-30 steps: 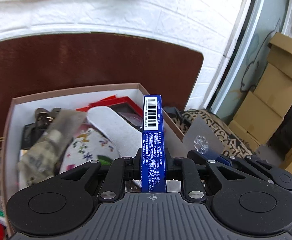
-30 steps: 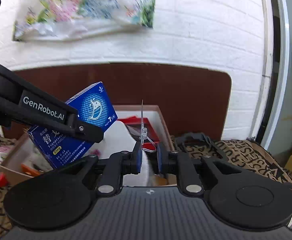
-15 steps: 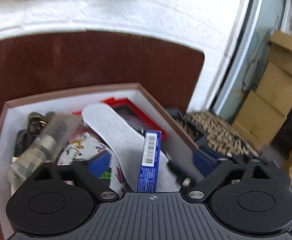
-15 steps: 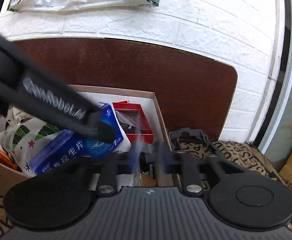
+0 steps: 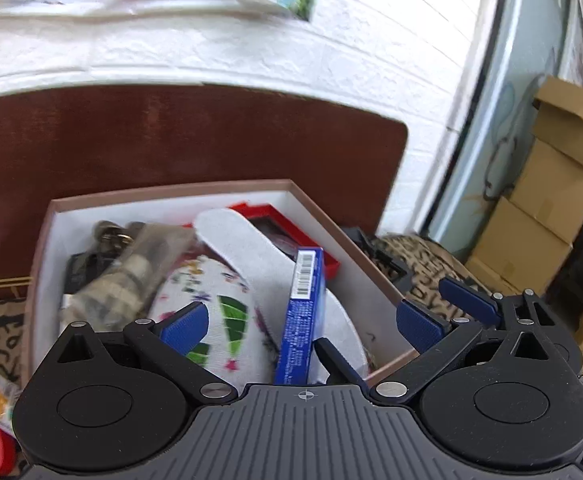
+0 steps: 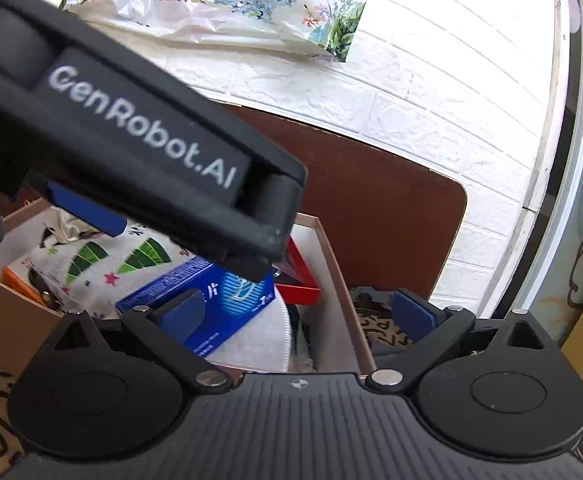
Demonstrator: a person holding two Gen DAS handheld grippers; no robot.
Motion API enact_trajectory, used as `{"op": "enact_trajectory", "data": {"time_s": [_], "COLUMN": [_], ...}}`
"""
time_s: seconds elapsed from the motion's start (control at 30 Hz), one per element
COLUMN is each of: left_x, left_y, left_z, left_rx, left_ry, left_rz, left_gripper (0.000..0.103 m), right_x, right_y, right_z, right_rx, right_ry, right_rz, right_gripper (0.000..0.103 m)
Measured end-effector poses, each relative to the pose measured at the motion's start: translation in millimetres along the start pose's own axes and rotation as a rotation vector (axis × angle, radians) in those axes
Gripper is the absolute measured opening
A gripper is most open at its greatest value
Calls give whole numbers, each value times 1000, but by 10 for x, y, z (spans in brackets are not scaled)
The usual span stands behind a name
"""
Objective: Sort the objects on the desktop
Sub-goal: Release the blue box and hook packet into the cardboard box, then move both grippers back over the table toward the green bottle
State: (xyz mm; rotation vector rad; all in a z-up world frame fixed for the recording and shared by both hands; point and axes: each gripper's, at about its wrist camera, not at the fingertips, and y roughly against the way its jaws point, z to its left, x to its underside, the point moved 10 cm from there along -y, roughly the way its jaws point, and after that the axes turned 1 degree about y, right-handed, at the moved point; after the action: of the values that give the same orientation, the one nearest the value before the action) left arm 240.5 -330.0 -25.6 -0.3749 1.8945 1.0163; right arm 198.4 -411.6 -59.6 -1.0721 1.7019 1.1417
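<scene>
blue carton [image 5: 303,312], white insole [image 5: 251,252], red frame [image 5: 287,232], floral cloth [image 5: 219,300], brown-rimmed box [image 5: 355,248].

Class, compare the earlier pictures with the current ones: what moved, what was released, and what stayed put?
The left gripper opened, leaving the blue box down in the cardboard box on the white insole. The right gripper also opened; its clear piece is gone from view. The other contents stayed put.

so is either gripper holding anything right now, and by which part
Nothing is held. The left gripper is open around the blue box, which rests in the cardboard box. The right gripper is open and empty.
</scene>
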Motion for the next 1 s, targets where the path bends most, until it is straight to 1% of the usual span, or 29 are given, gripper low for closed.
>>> {"op": "enact_trajectory", "data": {"time_s": [0.1, 0.2, 0.27, 0.33, 0.4, 0.47, 0.53, 0.6, 0.67, 0.73, 0.8, 0.87, 1.0], "left_x": [-67, -136, -143, -111, -66, -34, -8, 13, 34, 59, 75, 85, 133], "left_y": [155, 227, 211, 173, 130, 113, 96, 74, 72, 101, 166, 264, 504], "left_z": [141, 292, 370, 433, 482, 523, 549, 548, 533, 522, 523, 542, 635], "left_rx": [-22, -48, -69, -80, -83, -87, -87, -79, -74, -74, -77, -82, -102], "left_ry": [39, 72, 86, 98, 107, 112, 118, 124, 123, 115, 106, 99, 104], "left_rz": [-38, -56, -55, -38, -18, -13, -7, 3, 7, 6, 0, -13, -33], "left_gripper": [103, 103, 103, 103, 103, 103, 103, 103, 103, 103, 103, 103, 103], "right_x": [-99, -193, -224, -212, -161, -103, -39, 24, 86, 98, 63, 11, -109], "right_y": [44, 63, 35, -18, -92, -146, -180, -198, -201, -154, -111, -43, 35], "right_z": [76, 147, 231, 329, 362, 269, 98, -40, -109, -105, -35, 52, 244], "right_rx": [-13, -32, -59, -70, -40, 34, 106, 130, 112, 117, 102, 68, 19], "right_ry": [-12, -24, -19, 16, 69, 95, 78, 36, 10, 10, 24, 29, 56], "right_rz": [-28, -51, -51, -39, -19, -1, 31, 66, 85, 85, 71, 44, 16], "right_gripper": [100, 100, 100, 100, 100, 100, 100, 100, 100, 100, 100, 100, 100]}}
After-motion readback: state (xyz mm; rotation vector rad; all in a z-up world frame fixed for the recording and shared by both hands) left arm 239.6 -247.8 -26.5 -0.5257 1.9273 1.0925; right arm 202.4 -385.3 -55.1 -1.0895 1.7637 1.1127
